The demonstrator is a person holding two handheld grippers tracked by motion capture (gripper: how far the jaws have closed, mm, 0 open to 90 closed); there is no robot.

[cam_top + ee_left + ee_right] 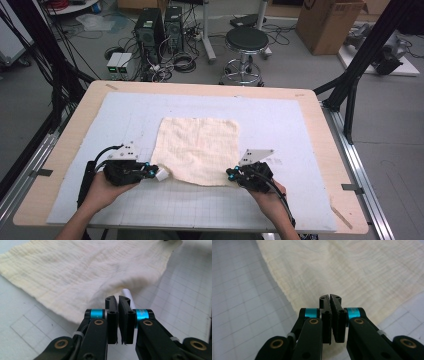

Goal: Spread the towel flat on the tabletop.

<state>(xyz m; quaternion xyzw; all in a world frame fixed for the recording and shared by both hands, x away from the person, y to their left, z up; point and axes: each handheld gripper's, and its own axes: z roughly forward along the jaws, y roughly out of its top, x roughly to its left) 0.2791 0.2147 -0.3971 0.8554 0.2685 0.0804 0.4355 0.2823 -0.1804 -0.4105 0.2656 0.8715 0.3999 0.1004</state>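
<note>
Cream cloth (196,150) on gridded mat (280,120); left claw (117,300) and right claw (329,298) clamp near corners.

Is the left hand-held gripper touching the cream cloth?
Touching. In the left gripper view the left hand-held gripper has its jaws closed on a corner of the cloth, whose edge lifts up to them.

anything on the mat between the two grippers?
Yes: the near edge of the cream square cloth spans the stretch between the left gripper and the right gripper, seen in the high view.
</note>
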